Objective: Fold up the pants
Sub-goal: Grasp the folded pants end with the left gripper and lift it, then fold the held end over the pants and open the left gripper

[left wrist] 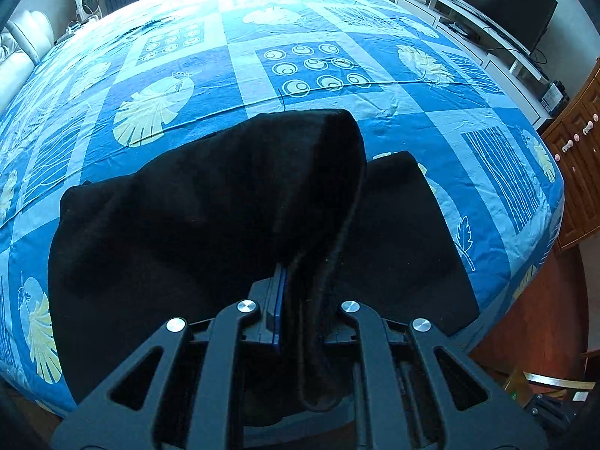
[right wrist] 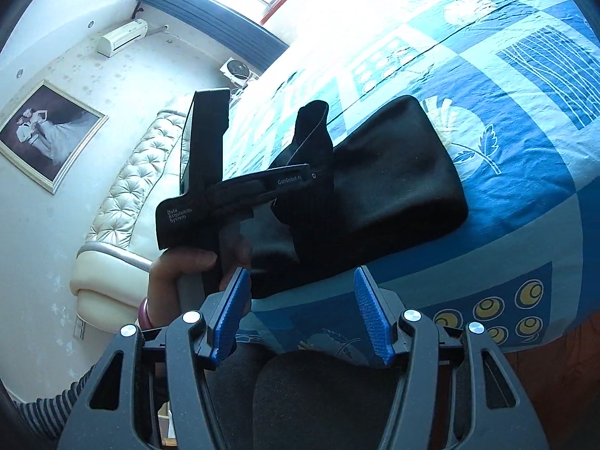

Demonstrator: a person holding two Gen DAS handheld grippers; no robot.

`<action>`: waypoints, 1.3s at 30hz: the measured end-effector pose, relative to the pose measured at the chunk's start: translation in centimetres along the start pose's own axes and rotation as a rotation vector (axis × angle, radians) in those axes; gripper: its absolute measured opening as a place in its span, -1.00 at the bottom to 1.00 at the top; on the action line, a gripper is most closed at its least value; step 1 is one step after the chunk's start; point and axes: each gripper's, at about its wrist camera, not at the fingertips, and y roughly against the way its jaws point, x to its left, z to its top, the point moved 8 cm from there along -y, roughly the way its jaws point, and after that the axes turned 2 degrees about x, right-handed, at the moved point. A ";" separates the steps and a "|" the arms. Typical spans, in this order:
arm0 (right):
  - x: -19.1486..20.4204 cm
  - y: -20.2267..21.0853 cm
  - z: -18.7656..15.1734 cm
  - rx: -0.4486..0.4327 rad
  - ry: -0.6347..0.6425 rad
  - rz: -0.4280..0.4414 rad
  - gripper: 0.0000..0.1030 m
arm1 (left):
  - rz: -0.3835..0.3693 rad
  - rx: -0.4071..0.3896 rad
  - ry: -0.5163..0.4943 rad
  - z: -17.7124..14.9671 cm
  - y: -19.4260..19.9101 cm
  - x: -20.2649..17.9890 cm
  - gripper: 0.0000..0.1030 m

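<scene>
Nearest the left wrist camera, the left gripper (left wrist: 296, 311) is pinched tight on a thick edge of the black pants (left wrist: 210, 202), so its two fingers are almost together with cloth squeezed between them. From there the pants rise up in a soft hump and flop over, and the rest lies spread on the blue patterned bedsheet (left wrist: 431, 86), near the close edge of the bed. Off to the right side of that view, a flat black part of the pants rests on the sheet, and a TV (left wrist: 502, 3) stands far away by the wall. In the right wrist view, a hand (right wrist: 176, 273) holds the left gripper's handle, and the pants (right wrist: 393, 172) hang and bunch beside it. Closest to that camera, the right gripper (right wrist: 300, 311) is spread wide with nothing between its blue pads (right wrist: 371, 315), just beside the near edge of the pants. These pants look soft, floppy and light, so they will sag and wrinkle when lifted. A good place to grab looks like the thick edge or a corner, not the loose middle.
</scene>
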 end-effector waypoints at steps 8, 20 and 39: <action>-1.5 0.3 -0.2 0.001 -0.041 -0.004 0.13 | -0.003 -0.004 0.016 -0.4 -0.7 0.0 -0.77; -1.3 1.2 -0.4 -0.004 -0.045 -0.026 0.13 | 0.050 -0.038 -0.013 -0.7 -0.9 -0.6 -0.74; -0.8 0.8 0.0 -0.001 0.051 -0.153 0.26 | 0.022 -0.280 -0.047 -4.5 8.6 2.4 0.78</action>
